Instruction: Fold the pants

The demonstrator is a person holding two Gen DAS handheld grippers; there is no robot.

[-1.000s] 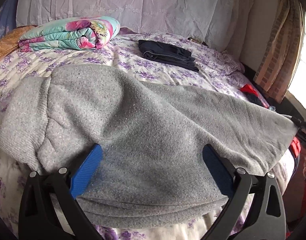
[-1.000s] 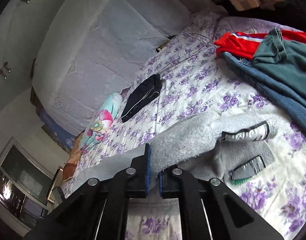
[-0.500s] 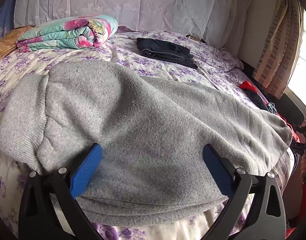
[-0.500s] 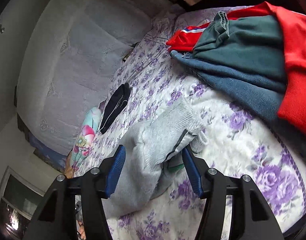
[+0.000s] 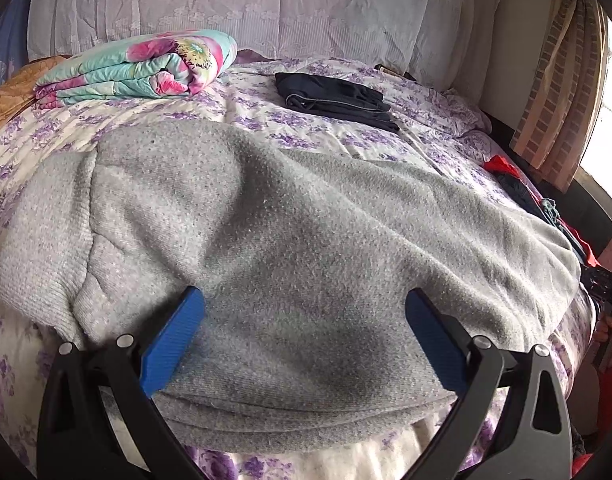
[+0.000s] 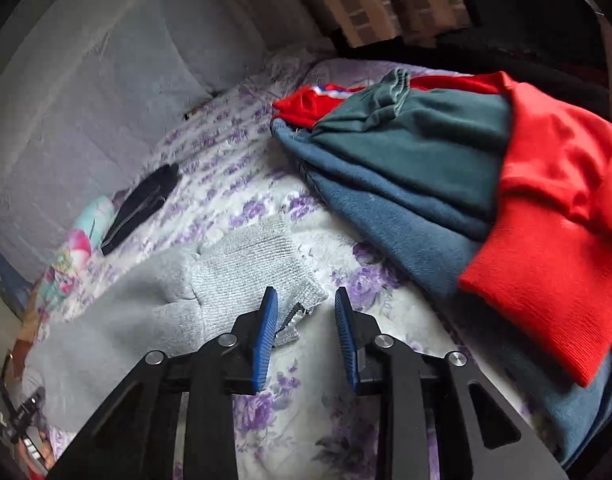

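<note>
Grey knit pants [image 5: 290, 248] lie folded across the floral bedspread [image 5: 346, 128], ribbed waistband at the left in the left wrist view. My left gripper [image 5: 304, 308] is open wide, blue pads just over the near folded edge, holding nothing. In the right wrist view the pants' ribbed cuff end [image 6: 250, 272] lies flat on the bed. My right gripper [image 6: 306, 304] is open, just at the cuff's corner, empty.
A pile of red, teal and blue clothes [image 6: 446, 184] lies at the right. A folded dark garment [image 5: 338, 96] and a rolled floral quilt [image 5: 138, 68] lie toward the headboard [image 5: 266, 4]. A curtain [image 5: 558, 72] hangs at the right.
My right gripper opened and let go of the grey pants' end, which dropped flat on the bed. It then swung right and narrowed. The left gripper stayed open in place.
</note>
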